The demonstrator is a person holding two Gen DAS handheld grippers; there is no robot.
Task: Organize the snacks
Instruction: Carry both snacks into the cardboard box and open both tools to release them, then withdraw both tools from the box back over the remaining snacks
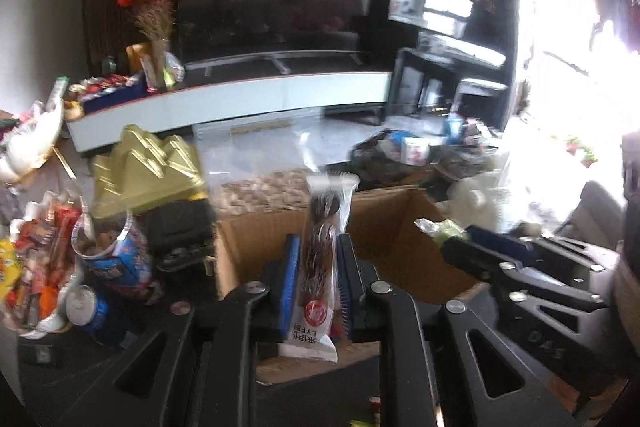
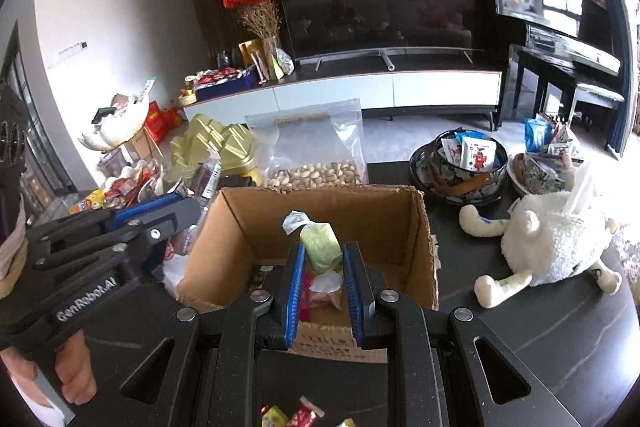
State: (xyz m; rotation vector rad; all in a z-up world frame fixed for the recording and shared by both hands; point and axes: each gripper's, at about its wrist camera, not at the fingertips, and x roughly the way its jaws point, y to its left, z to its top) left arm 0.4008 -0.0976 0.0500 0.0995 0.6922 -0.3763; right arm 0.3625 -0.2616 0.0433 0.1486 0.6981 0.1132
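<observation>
Snacks go into cardboard box [image 2: 400, 227]: left gripper [image 1: 318, 281] clamps chocolate stick pack [image 1: 320, 251], right gripper [image 2: 323, 277] clamps green candy [image 2: 320, 245]. Next we lower, release.

Right gripper [image 2: 322, 255] clamps a green wrapped snack [image 2: 320, 245] above the open cardboard box [image 2: 420, 227]. Left gripper [image 2: 192, 205], left of box, holds a clear-wrapped snack [image 2: 210, 179]. Pistachio bag [image 2: 312, 151] stands behind box.

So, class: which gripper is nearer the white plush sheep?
Right. The right gripper is above the cardboard box beside the white plush sheep; the left gripper is beyond the box's far side.
</observation>
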